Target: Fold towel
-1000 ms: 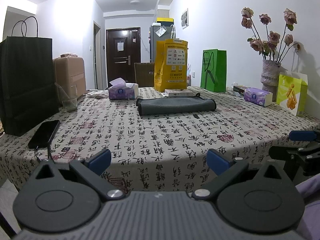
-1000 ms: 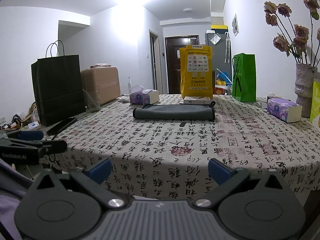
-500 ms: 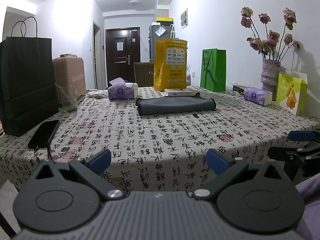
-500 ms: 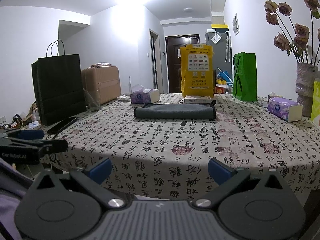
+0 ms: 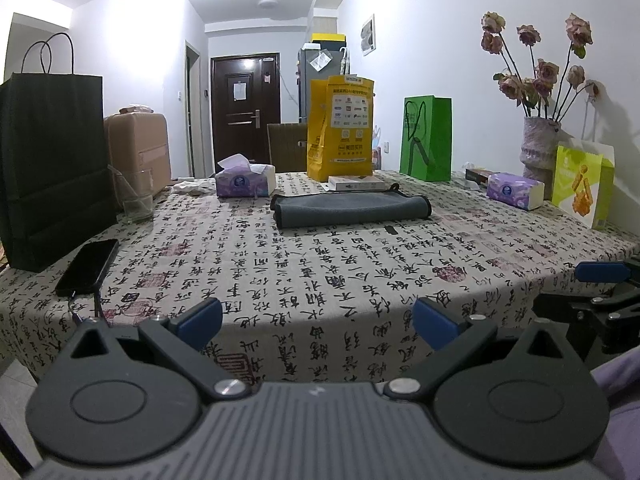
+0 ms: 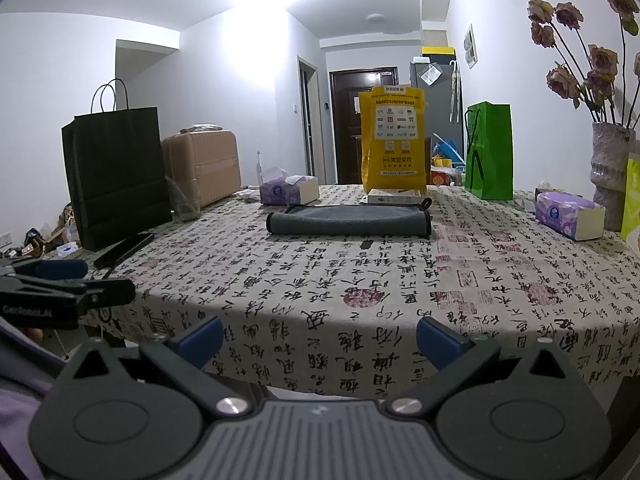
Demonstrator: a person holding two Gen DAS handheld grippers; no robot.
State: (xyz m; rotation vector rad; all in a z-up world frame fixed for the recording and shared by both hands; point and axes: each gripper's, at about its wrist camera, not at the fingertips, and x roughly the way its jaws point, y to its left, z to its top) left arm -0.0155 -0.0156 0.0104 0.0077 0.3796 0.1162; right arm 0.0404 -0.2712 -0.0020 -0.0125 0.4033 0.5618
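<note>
1. The left gripper (image 5: 316, 322) hangs at the near edge of the worktop (image 5: 320, 272), its jaws spread wide with only patterned cloth showing between the blue pads.
2. The right gripper (image 6: 318, 332) sits at the same near edge, jaws likewise wide and holding nothing.
3. The grey towel (image 5: 351, 210) lies folded into a long flat band, straight ahead of both pairs of jaws and well beyond them, towards the far side of the worktop.
4. A small dark tag (image 5: 391, 229) lies on the cloth just in front of the towel, on the jaws' side.
5. Beyond the towel stand a flat white box (image 5: 358, 182) and a yellow bag (image 5: 340, 134), with a green bag (image 5: 426, 143) farther right.
6. Left of the left jaws, a phone (image 5: 86, 266) lies flat near a black paper bag (image 5: 52, 164).
7. Seen past the right jaws, a purple tissue pack (image 6: 570, 215) rests far right, beside a vase (image 6: 612, 172) of dried roses.
8. A second tissue box (image 5: 245, 180) sits left of the towel, beyond the jaws.
</note>
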